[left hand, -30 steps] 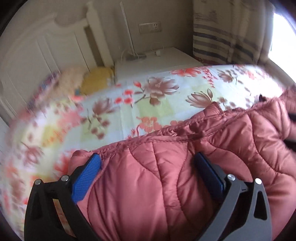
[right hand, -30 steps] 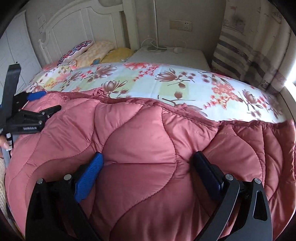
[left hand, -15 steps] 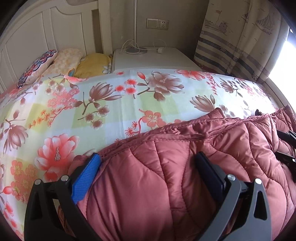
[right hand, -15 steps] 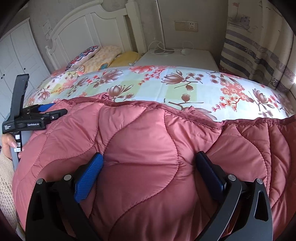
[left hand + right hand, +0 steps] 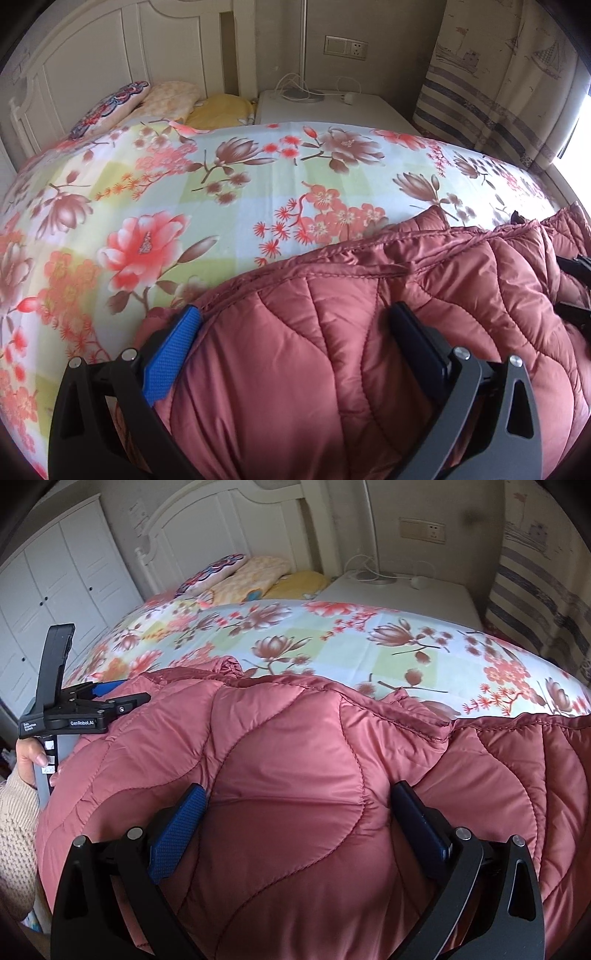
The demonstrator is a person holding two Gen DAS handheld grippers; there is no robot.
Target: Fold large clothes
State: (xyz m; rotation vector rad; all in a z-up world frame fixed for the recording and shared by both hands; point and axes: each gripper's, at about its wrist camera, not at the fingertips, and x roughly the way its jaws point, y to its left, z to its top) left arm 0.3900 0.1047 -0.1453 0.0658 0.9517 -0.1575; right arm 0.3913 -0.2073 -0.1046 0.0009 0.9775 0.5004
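Note:
A puffy quilted pink-red jacket (image 5: 369, 332) lies at the near edge of a bed with a floral sheet (image 5: 221, 192). My left gripper (image 5: 295, 332) has a thick fold of the jacket bulging between its wide-set fingers at the garment's left end. My right gripper (image 5: 299, 812) has another fold of the same jacket (image 5: 295, 757) between its fingers, further right. The left gripper also shows in the right wrist view (image 5: 110, 698), at the jacket's left edge. Part of the right gripper shows at the right edge of the left wrist view (image 5: 576, 266).
Pillows (image 5: 166, 99) lie by the white headboard (image 5: 110, 55). A white nightstand (image 5: 332, 107) with a cable stands at the back. A striped curtain (image 5: 498, 92) hangs on the right. White wardrobe doors (image 5: 55, 572) stand at the left.
Both grippers have lifted and pushed forward with the jacket. More of the floral sheet shows in the left wrist view, and the jacket's top edge sits further onto the bed.

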